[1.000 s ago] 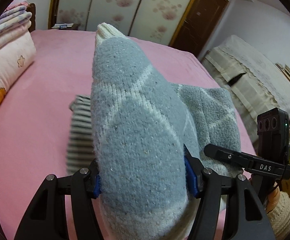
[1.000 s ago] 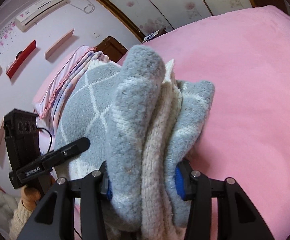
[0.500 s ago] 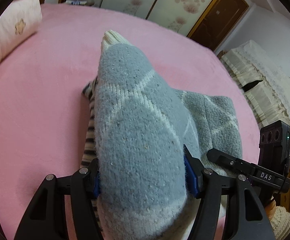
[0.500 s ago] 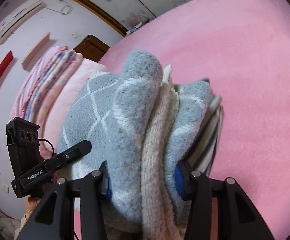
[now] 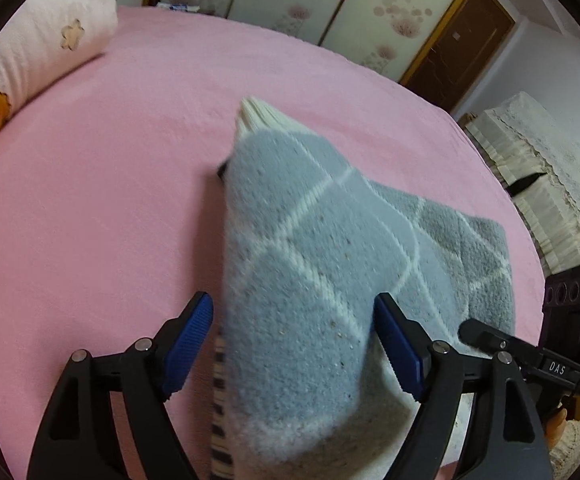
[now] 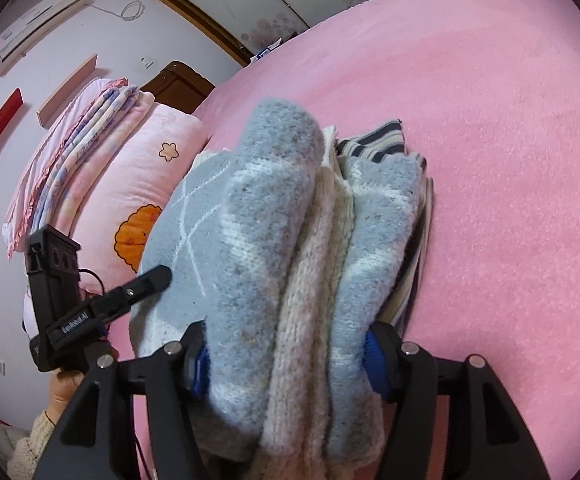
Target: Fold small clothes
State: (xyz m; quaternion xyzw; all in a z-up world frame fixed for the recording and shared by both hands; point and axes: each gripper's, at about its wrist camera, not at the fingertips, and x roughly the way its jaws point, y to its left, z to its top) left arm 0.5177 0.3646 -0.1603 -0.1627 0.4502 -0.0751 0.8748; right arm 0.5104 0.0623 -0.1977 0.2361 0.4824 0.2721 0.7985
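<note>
Grey-blue knit with a white diamond pattern makes up the folded garment point(image 5: 309, 280), which lies on the pink bed point(image 5: 90, 220) on top of a striped piece point(image 6: 377, 146) whose edge shows beneath it. We see the cream inner face of the knit between the folded layers in the right wrist view.

The left tongs point(image 5: 293, 340) are opening: the left blue pad stands clear of the knit, while the right pad is at or touching its edge. The garment sits between the jaws without being pinched. The right tongs point(image 6: 286, 360) are also opening, yet both blue pads are at the sides of the thick fold, and we cannot tell whether they press on it.

We judge the step in hand to be the release of the folded garment onto the stack. To do it well, we recommend spreading both tongs fully before any withdrawal, then drawing them straight back along the fold line, so that no pad drags a layer and opens the fold. The bulky knit is likely to spring apart, so we would check that the layers settle flat.

Compared with the view a second ago, both tongs have come down toward the bed. The left pads, then clamped on the knit, now stand spread. The striped piece, then visible to the left of the garment, is now mostly covered by it.
</note>
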